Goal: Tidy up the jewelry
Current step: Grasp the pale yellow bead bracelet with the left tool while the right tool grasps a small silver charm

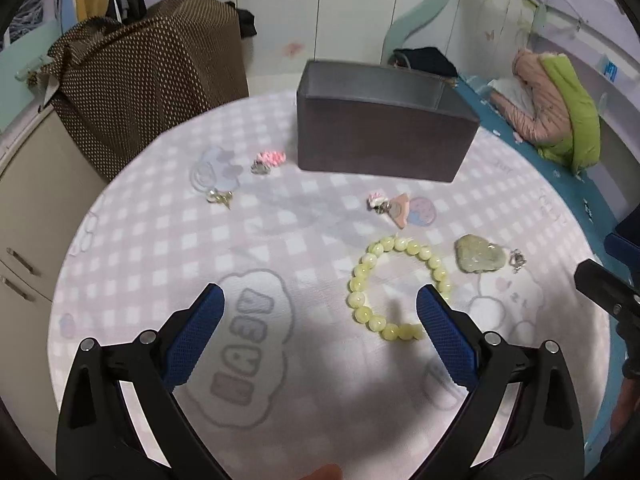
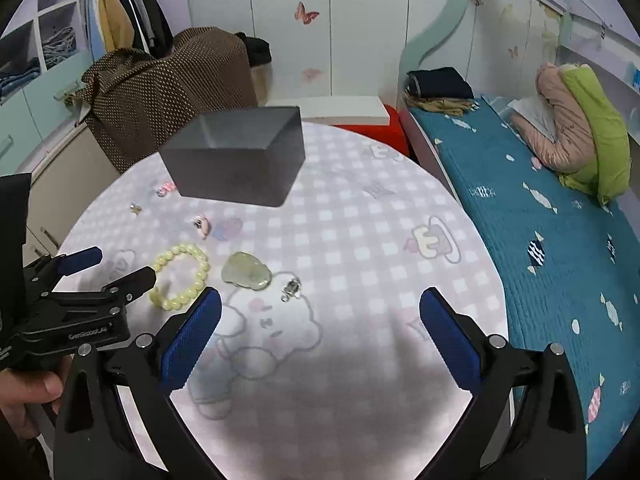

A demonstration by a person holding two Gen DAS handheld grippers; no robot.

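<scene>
A pale yellow bead bracelet [image 1: 396, 286] lies on the round checked table [image 1: 280, 220], just ahead of my open left gripper [image 1: 320, 304], whose right finger overlaps its near end. A green jade pendant [image 1: 478, 254] with a small silver clasp [image 1: 518, 260] lies to its right. Small pink charms [image 1: 270, 160] [image 1: 390, 206] and a clear clip [image 1: 218, 196] lie farther off. A dark grey open box [image 1: 380, 128] stands at the back. My right gripper [image 2: 320, 308] is open and empty, with the pendant [image 2: 246, 272], clasp [image 2: 291, 288] and bracelet [image 2: 182, 276] ahead to its left.
The left gripper [image 2: 104, 270] shows at the left edge of the right wrist view. A bed with a teal cover [image 2: 540, 240] runs along the table's right side. A brown dotted covered object [image 1: 148, 80] stands behind the table on the left.
</scene>
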